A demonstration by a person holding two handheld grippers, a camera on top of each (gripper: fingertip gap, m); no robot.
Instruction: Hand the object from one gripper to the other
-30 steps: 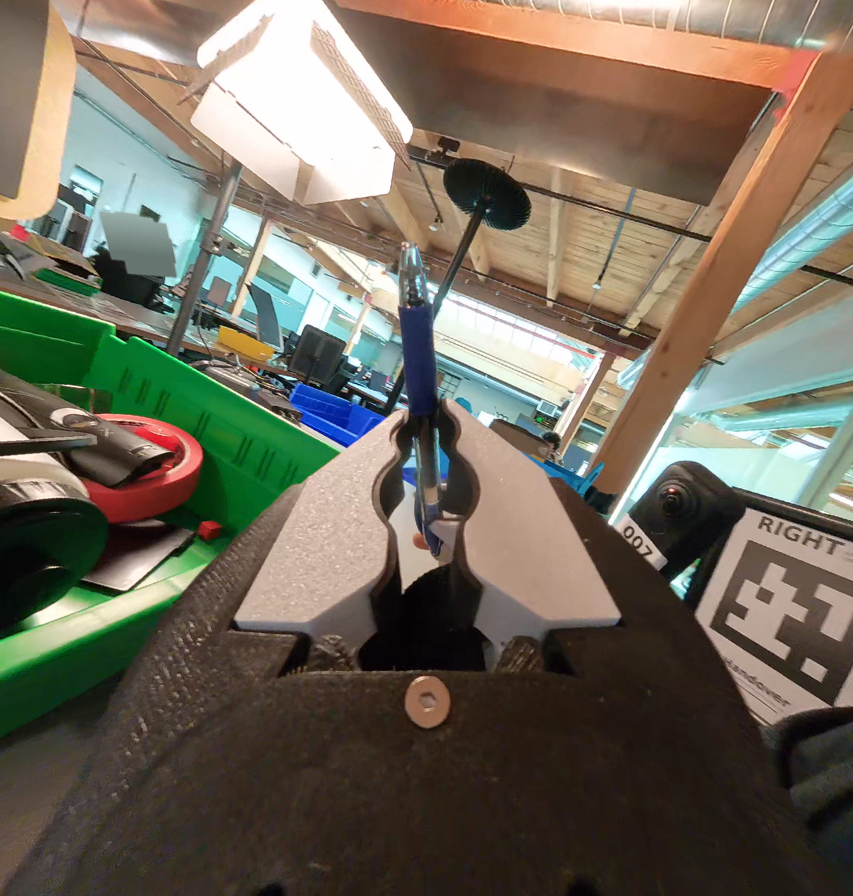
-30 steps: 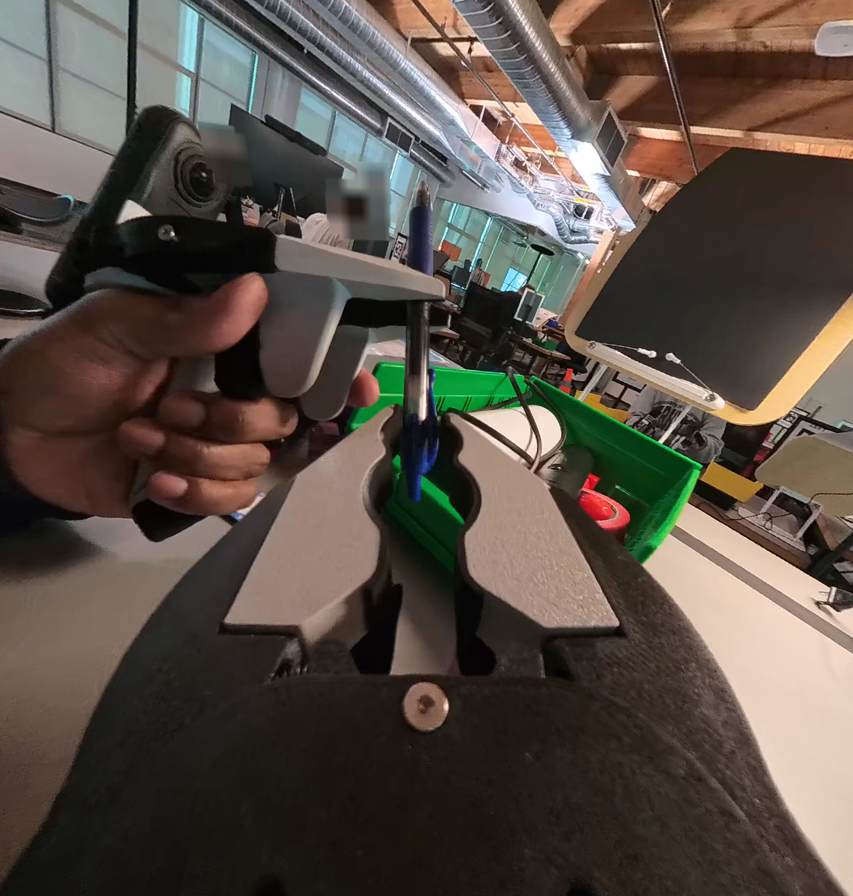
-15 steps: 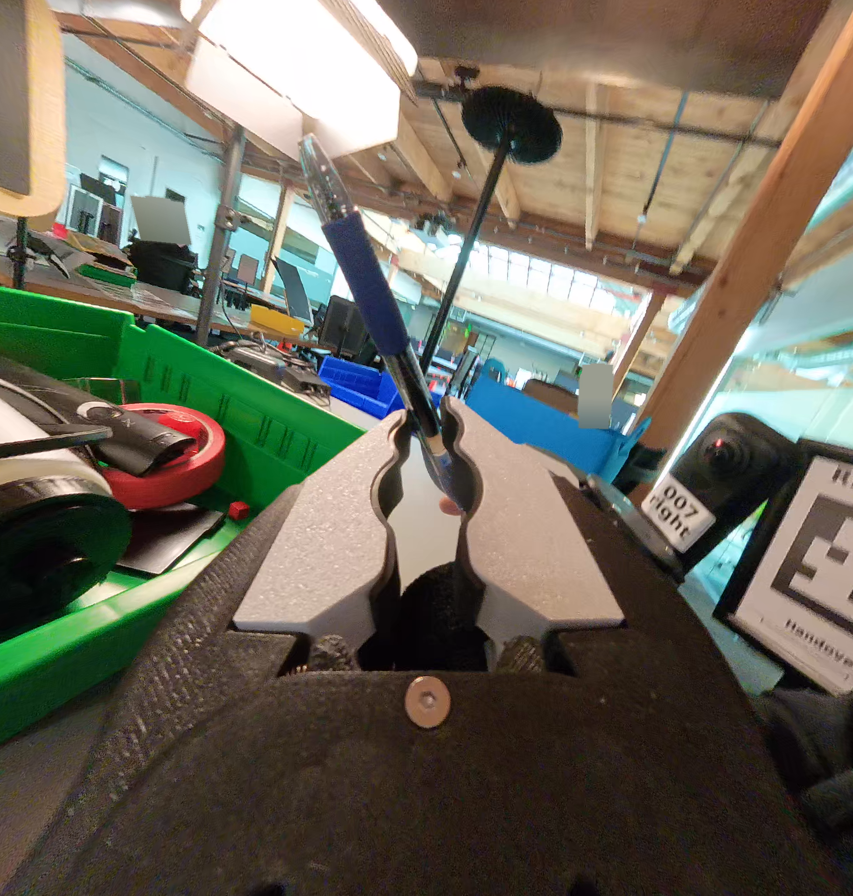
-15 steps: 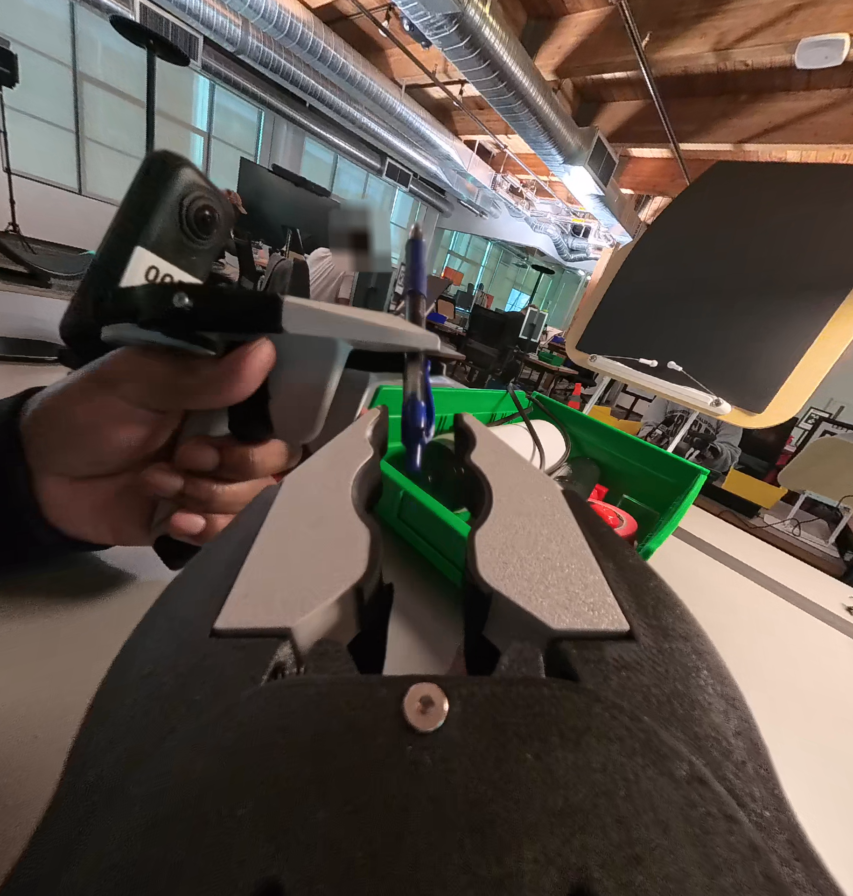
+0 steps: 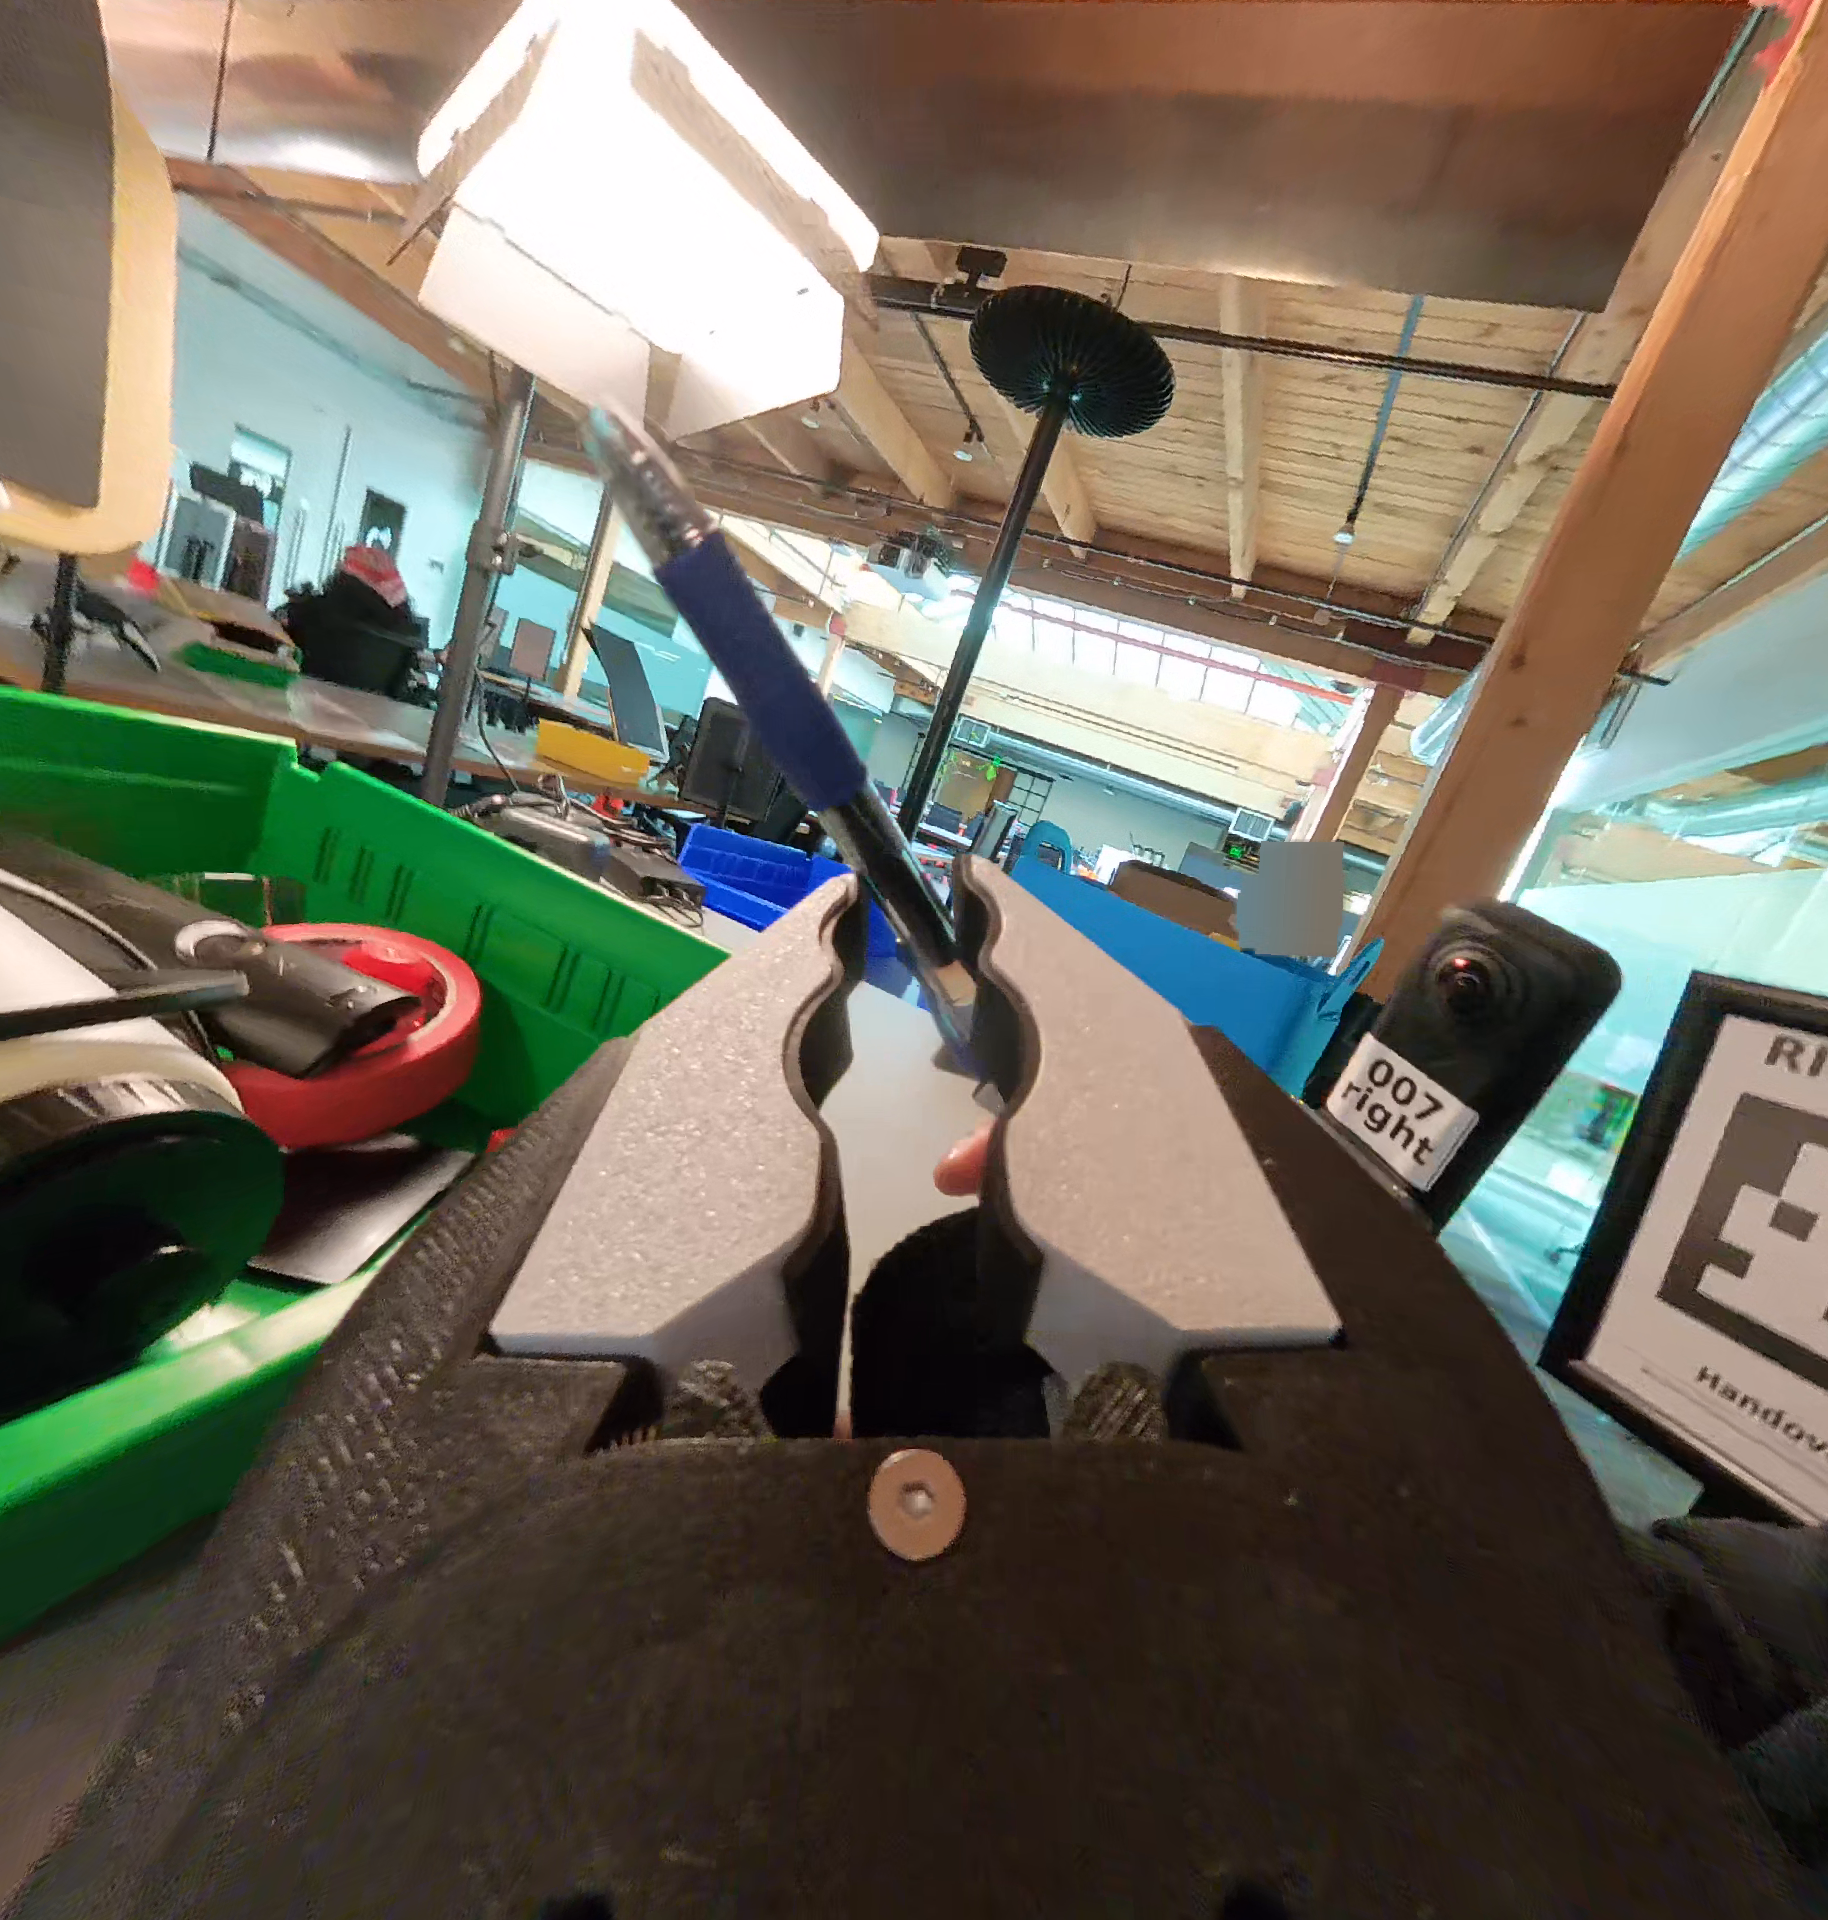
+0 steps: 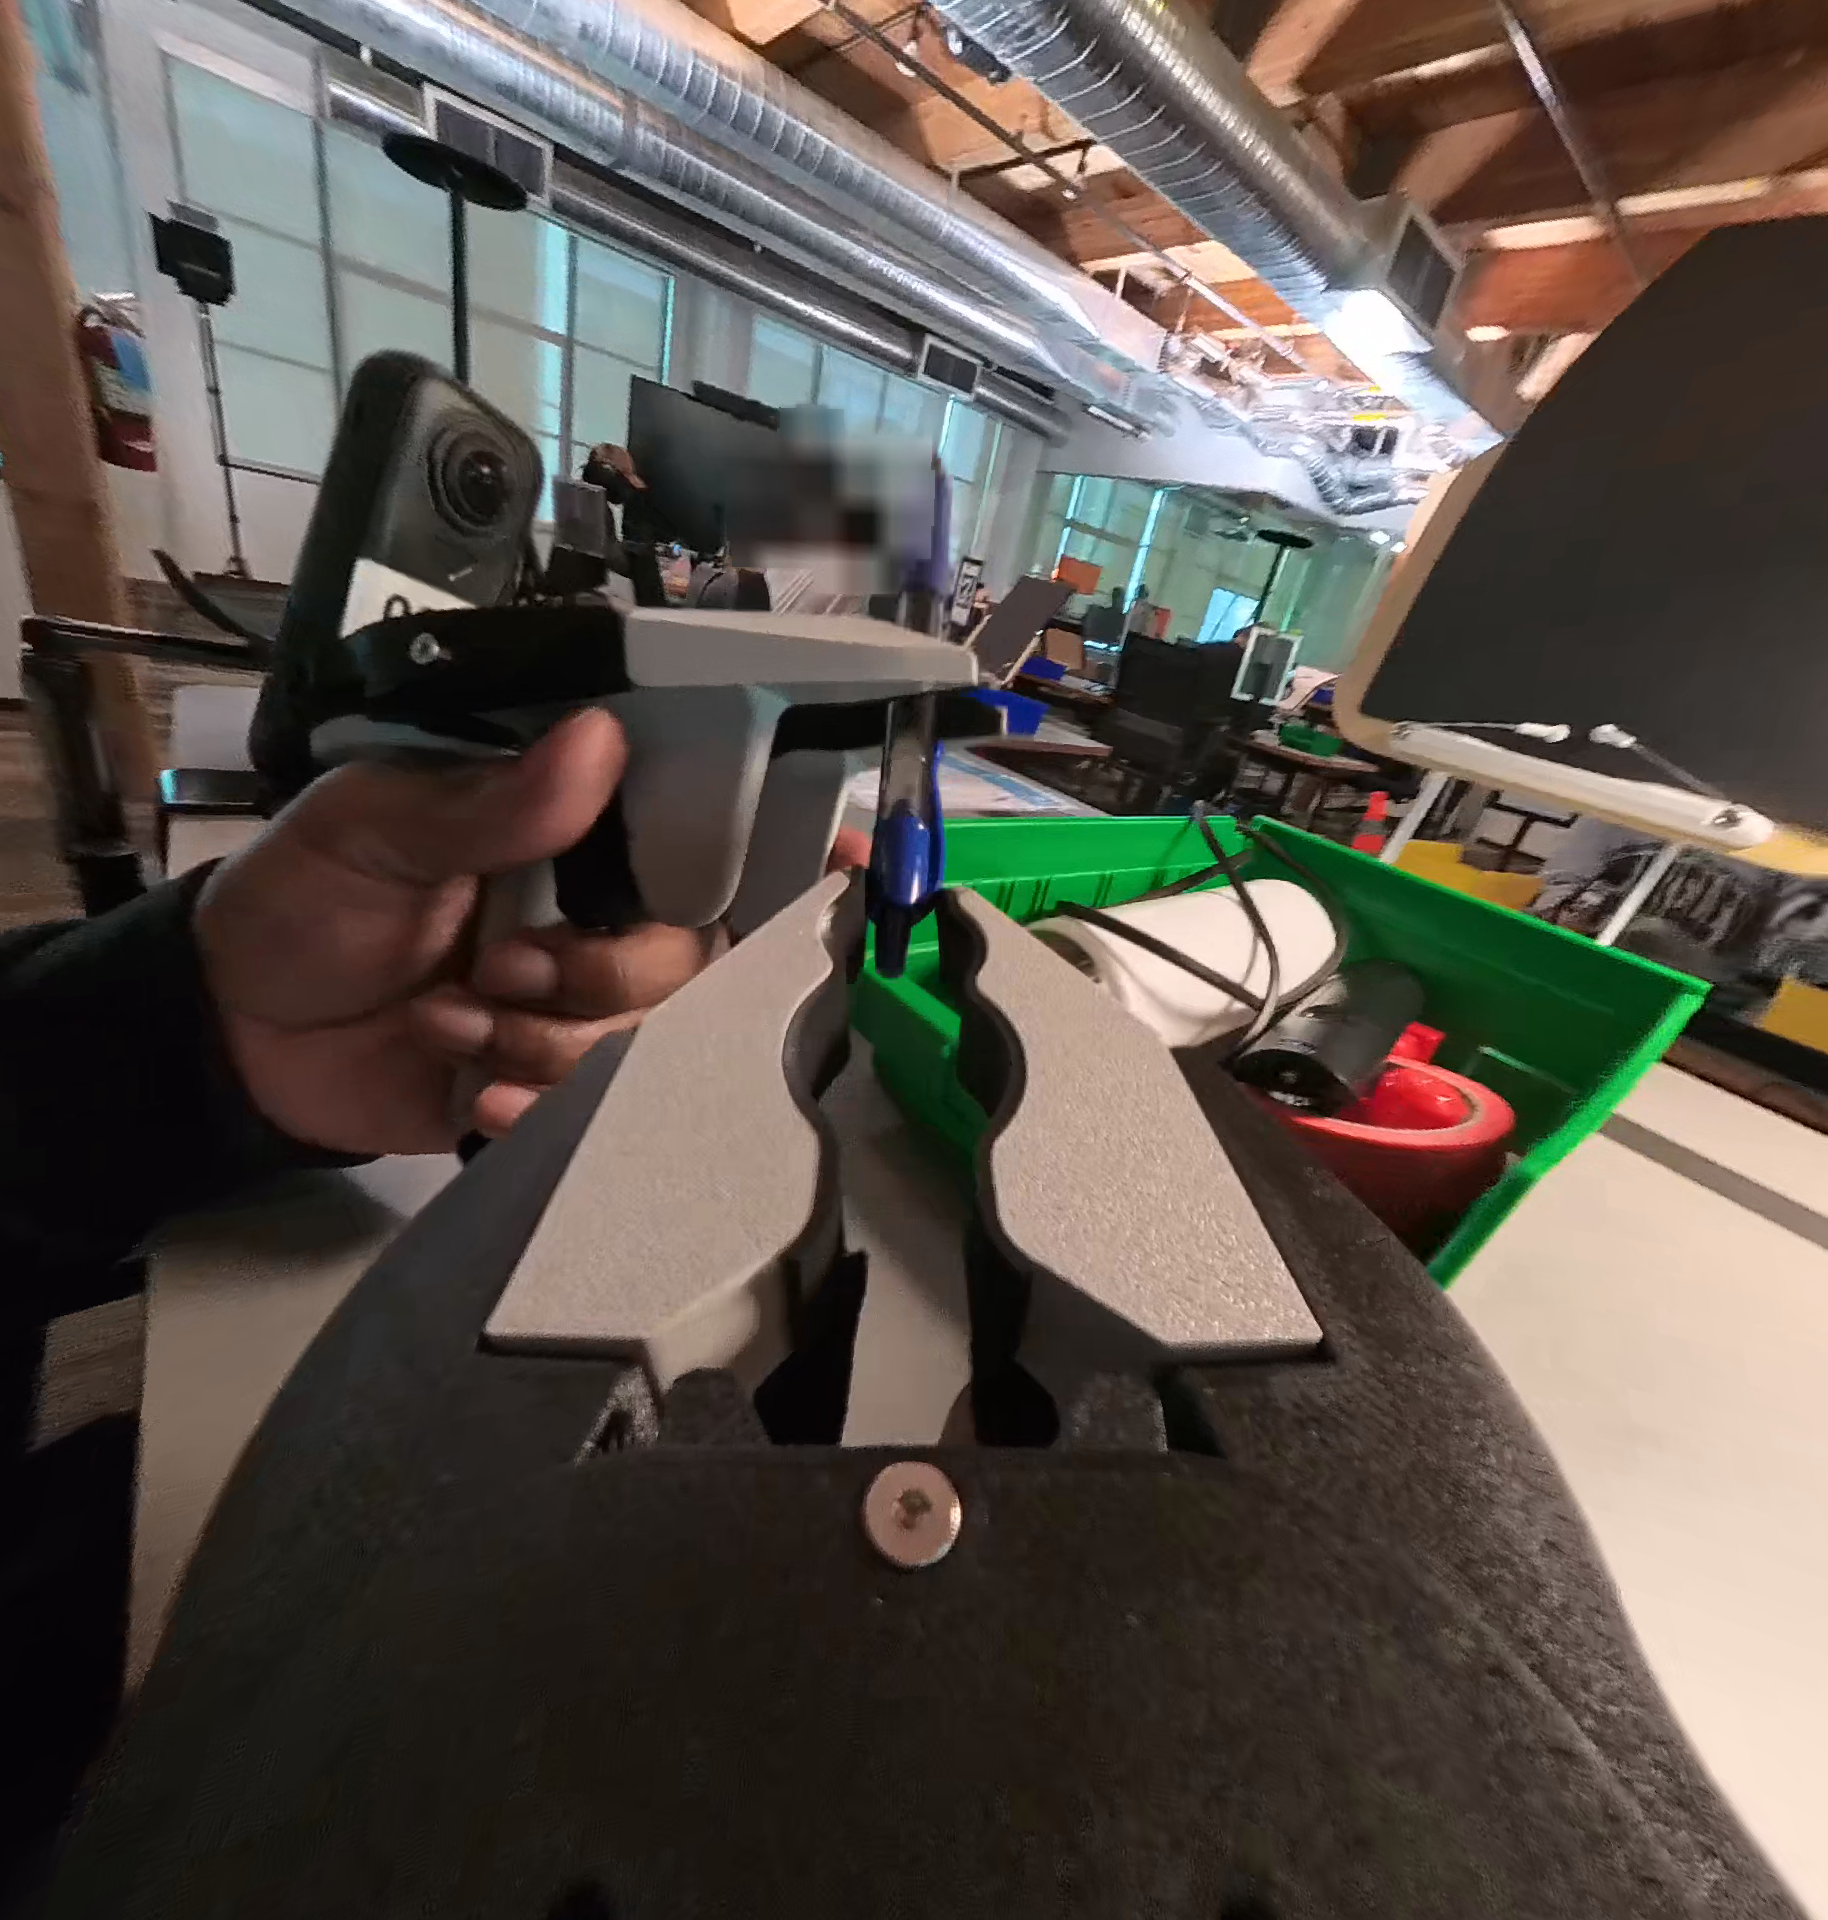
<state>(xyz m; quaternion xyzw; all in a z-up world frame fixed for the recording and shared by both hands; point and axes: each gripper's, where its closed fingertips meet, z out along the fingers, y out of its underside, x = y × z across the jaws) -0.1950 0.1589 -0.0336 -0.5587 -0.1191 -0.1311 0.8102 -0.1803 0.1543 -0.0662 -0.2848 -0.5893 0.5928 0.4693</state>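
A blue pen point(image 5: 754, 675) with a clear barrel stands between the tips of my left gripper point(image 5: 908, 894) and leans up to the left. It rests against the right finger, with a gap at the left finger, so the jaws stand a little open. In the right wrist view a hand point(image 6: 390, 935) holds the left gripper point(image 6: 941, 675) level, and the pen point(image 6: 905, 852) hangs down through its fingers. My right gripper point(image 6: 899, 899) has its tips closed on the pen's lower blue end. In the left wrist view only the right gripper's camera point(image 5: 1481, 1029) shows.
A green bin point(image 6: 1461, 935) stands on the pale table point(image 6: 1668, 1455), just beyond both grippers. It holds a red tape roll point(image 6: 1409, 1132), a white roll point(image 6: 1201, 956) and black parts. The bin point(image 5: 474, 904) fills the left of the left wrist view. A black panel point(image 6: 1668, 520) hangs at upper right. My left and right fingertips are right by each other.
The left gripper's jaws have widened and the pen has tipped from upright to leaning left between them. The right gripper opened wider, then narrowed onto the pen's lower end.
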